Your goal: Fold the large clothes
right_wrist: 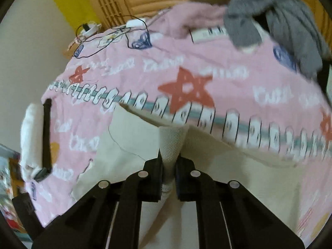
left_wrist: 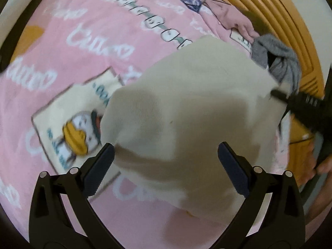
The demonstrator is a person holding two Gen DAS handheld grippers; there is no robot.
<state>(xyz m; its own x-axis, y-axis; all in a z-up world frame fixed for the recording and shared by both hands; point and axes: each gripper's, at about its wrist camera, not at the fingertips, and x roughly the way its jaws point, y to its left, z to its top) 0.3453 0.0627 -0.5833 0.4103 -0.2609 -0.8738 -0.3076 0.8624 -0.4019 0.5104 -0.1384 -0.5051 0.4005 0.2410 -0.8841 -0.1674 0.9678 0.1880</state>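
- My right gripper [right_wrist: 169, 167] has its jaws clenched on a pinched fold of the cream garment [left_wrist: 186, 112], which lies on the pink bedspread [left_wrist: 83, 41], short of the grey clothes [right_wrist: 276, 18] by the headboard.
- My left gripper [left_wrist: 166, 164] hangs above the cream garment, jaws released and empty.
- Risk, I judge: lifted by one pinch only, the cloth may bunch or slide out.

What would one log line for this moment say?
left gripper: open, over cream garment | right gripper: shut on cream garment | surface: pink bedspread
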